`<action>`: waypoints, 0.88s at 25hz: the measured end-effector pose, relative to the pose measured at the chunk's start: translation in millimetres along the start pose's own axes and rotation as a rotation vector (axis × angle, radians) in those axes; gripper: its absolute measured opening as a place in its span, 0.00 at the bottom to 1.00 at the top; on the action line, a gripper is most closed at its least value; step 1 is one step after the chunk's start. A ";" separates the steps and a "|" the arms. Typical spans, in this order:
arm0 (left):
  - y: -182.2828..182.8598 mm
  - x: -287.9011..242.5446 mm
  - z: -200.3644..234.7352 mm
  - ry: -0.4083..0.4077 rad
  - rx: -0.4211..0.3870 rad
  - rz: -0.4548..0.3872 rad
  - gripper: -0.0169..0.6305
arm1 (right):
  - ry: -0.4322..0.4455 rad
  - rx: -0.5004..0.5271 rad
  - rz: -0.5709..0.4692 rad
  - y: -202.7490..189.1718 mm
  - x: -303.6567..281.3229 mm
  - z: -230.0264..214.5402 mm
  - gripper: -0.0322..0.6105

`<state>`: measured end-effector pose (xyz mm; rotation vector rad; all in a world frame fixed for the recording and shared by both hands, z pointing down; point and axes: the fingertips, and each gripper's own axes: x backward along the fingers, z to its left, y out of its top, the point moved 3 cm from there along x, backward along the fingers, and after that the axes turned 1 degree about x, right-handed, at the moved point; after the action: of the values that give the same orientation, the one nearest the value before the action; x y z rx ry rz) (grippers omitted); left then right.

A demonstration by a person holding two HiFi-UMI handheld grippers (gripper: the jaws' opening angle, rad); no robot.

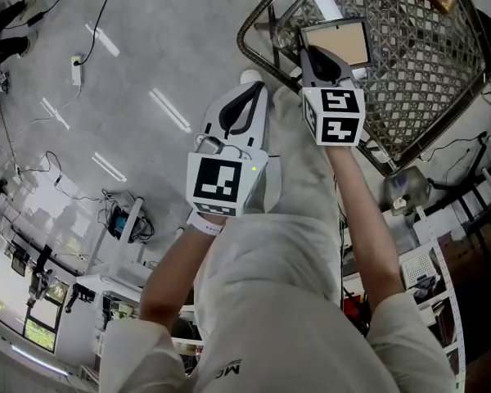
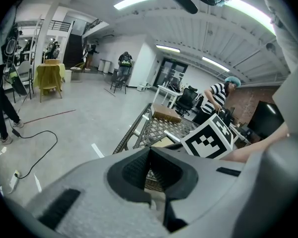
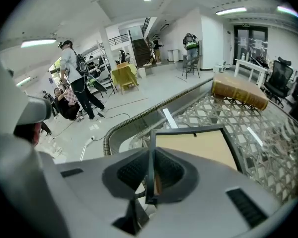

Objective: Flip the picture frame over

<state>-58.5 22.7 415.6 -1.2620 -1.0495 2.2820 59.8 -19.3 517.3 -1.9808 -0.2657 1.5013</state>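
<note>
Grey concrete floor is seen underfoot, with a metal lattice table (image 1: 430,72) set at the upper right of the head view. The right gripper (image 1: 317,56) is held out over the table's near rim, and its jaws are clamped on the dark edge of the picture frame (image 1: 337,41). In the right gripper view that edge is seen pinched between the pads (image 3: 165,170), and the frame's tan panel (image 3: 198,148) spreads out beyond them above the lattice; whether its far side rests on the table cannot be told. The left gripper (image 1: 247,97) is held lower and to the left, off the table and over the floor. Its jaws are brought together at the tips, with nothing between them. A brown box (image 3: 238,94) is seen at the table's far end, well apart from the frame, and a white strip (image 3: 169,118) lies on the lattice just beyond the frame. Further off, a yellow-draped table (image 3: 124,76) and several standing people are visible in the hall.
</note>
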 end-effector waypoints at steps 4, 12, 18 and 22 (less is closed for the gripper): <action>1.3 1.3 -1.5 -0.008 -0.008 -0.002 0.06 | 0.028 -0.020 -0.017 5.1 6.9 4.3 0.13; 6.8 6.8 -4.6 -0.006 -0.012 -0.012 0.06 | 0.090 -0.053 -0.036 6.8 21.1 13.5 0.13; 14.2 7.2 -3.7 0.000 -0.022 -0.026 0.06 | 0.156 -0.088 -0.057 9.1 29.3 20.3 0.13; 14.3 8.8 -4.4 0.003 -0.022 -0.025 0.06 | 0.193 -0.117 -0.072 13.0 36.2 24.3 0.13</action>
<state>-58.8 20.2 398.5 -1.2534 -1.0861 2.2559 46.7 -2.2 477.3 -2.1673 -0.3463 1.2648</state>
